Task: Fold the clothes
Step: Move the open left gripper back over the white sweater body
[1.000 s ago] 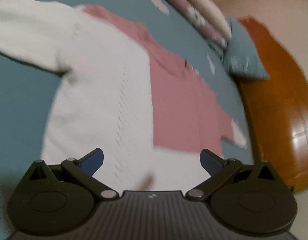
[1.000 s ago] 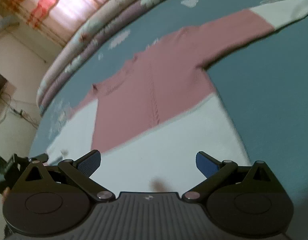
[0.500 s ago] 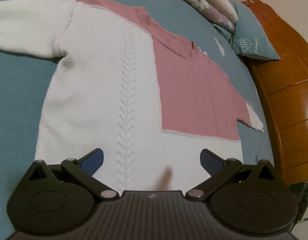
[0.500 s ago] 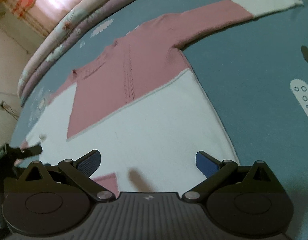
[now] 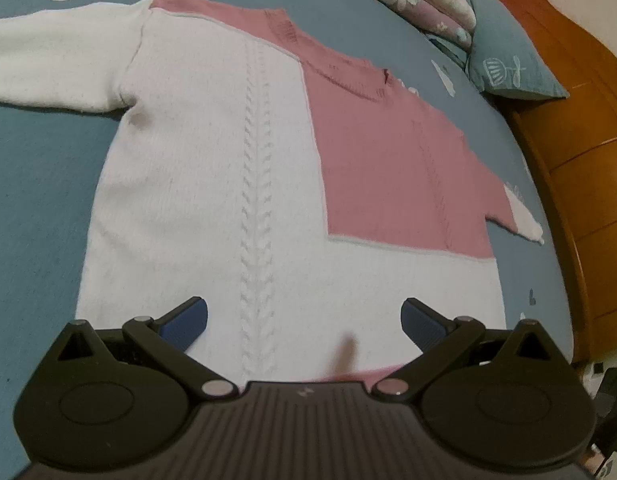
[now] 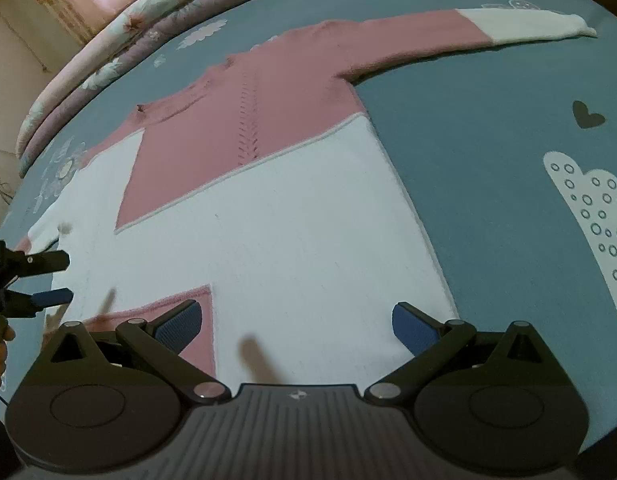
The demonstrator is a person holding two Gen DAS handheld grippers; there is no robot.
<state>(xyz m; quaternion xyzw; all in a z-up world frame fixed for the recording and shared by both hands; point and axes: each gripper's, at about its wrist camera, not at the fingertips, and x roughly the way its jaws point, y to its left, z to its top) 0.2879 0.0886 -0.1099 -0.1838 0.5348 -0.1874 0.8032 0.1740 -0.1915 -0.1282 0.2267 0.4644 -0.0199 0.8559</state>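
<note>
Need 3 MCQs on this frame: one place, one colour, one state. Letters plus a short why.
1. Where does the sweater lie?
A. on the blue bedsheet
B. on a wooden floor
C. over a chair

2. Which colours make up the sweater?
A. green and black
B. pink and white
C. all yellow

3. What state is the sweater in?
A. rolled into a ball
B. spread flat, both sleeves out
C. hanging on a hanger

Key: 1 A, blue printed sheet shows around it in both views. 2 B, white body with pink blocks. 3 B, one sleeve extends in the left wrist view, the other sleeve in the right wrist view.
</note>
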